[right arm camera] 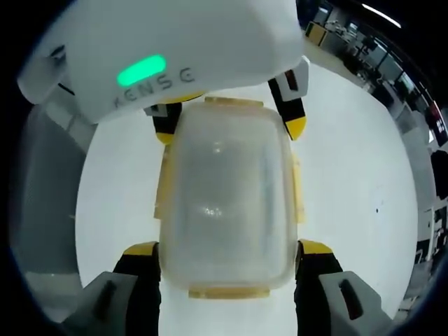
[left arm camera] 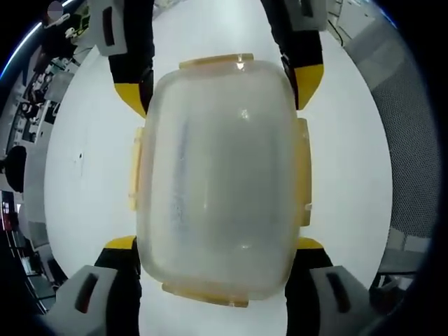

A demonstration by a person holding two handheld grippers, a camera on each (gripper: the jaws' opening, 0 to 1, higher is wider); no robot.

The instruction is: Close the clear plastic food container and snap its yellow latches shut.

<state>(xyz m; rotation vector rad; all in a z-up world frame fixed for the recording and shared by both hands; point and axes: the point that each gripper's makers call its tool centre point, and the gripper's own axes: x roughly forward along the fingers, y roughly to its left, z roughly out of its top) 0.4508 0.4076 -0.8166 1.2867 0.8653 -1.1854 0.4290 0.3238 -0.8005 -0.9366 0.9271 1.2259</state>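
The clear plastic food container (left arm camera: 217, 175) lies on the white table (left arm camera: 84, 175), its frosted lid facing both cameras. Yellow latches (left arm camera: 302, 175) stick out along all its sides. My left gripper (left arm camera: 215, 243) stands open over the near end, its yellow-tipped jaws hard against the two corners. My right gripper (left arm camera: 220, 89) comes in from the far end and straddles the opposite corners the same way. In the right gripper view the container (right arm camera: 227, 196) sits between my right gripper (right arm camera: 227, 248) below and my left gripper (right arm camera: 231, 129) above.
The white table (right arm camera: 350, 175) stretches bare on both sides of the container. Desks and office clutter (left arm camera: 28, 119) line the room's edge, and a grey meshed surface (left arm camera: 413, 140) lies beyond the table edge.
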